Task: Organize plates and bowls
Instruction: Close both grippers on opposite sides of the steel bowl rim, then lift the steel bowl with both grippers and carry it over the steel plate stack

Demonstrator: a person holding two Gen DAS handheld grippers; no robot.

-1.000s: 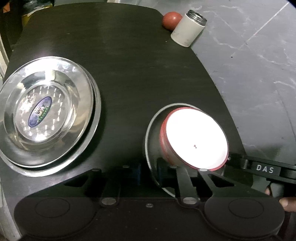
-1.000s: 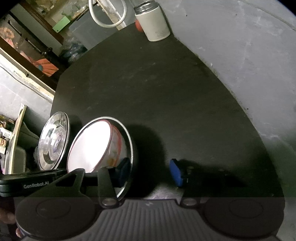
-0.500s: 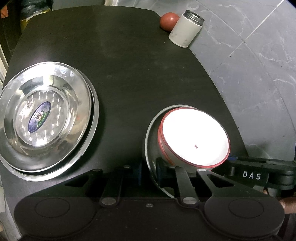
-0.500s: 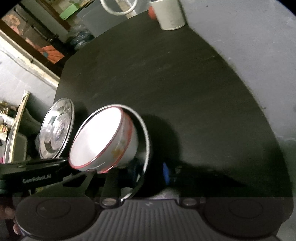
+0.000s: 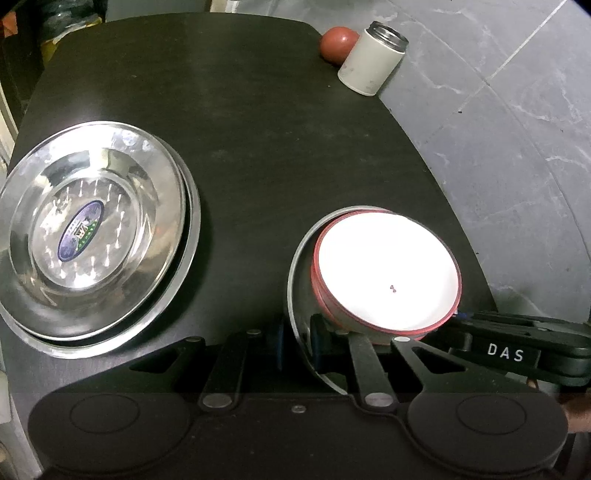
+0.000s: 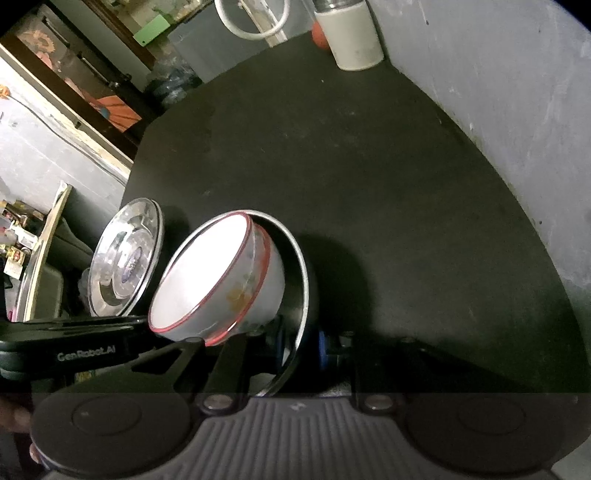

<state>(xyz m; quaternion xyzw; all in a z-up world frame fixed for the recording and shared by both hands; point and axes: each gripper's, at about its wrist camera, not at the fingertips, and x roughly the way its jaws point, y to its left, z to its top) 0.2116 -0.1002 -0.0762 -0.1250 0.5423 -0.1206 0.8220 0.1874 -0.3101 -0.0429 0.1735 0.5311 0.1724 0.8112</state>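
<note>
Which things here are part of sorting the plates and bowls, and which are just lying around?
Job: red-rimmed white bowls, steel bowl holding them, stacked steel plates.
Lying about: white canister, red ball, white ring.

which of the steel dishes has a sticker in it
The top steel plate of the stack on the left; the steel bowl in the fingers holds white bowls instead.

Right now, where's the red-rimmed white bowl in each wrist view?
Left wrist: red-rimmed white bowl lower right, inside the steel bowl.
Right wrist: lower left of centre, tilted in the same steel bowl.
Shared landmark: white canister at the table's far edge.
</note>
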